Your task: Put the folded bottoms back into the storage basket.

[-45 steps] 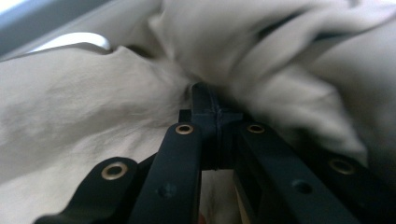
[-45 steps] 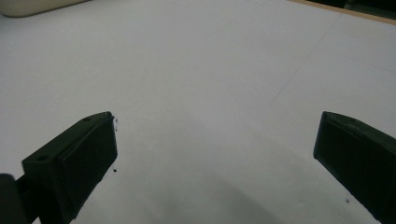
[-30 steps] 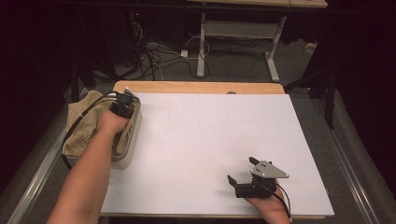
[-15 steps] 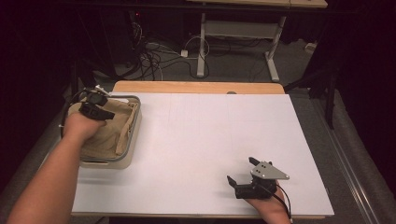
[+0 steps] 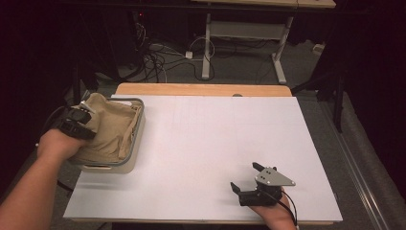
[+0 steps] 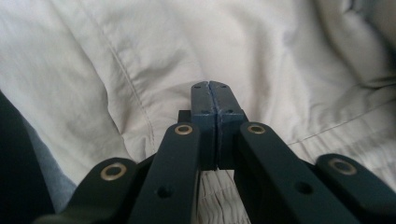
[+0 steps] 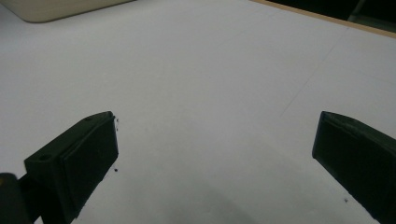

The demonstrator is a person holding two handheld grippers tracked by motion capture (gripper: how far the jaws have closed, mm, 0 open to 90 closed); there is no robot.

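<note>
step: pulling cloth (image 5: 112, 127) out of bin (image 5: 136, 139) at table's (image 5: 201, 143) left edge | left claw (image 6: 209, 100) pressed together — apparently pinching fabric | right claw (image 5: 245, 181) spread, idle | next: lift clear — watch for snags

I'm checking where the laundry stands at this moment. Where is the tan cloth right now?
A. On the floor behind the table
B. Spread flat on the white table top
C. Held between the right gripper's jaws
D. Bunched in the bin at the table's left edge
D: in the high view the tan cloth lies crumpled inside the bin at the left edge of the table.
</note>
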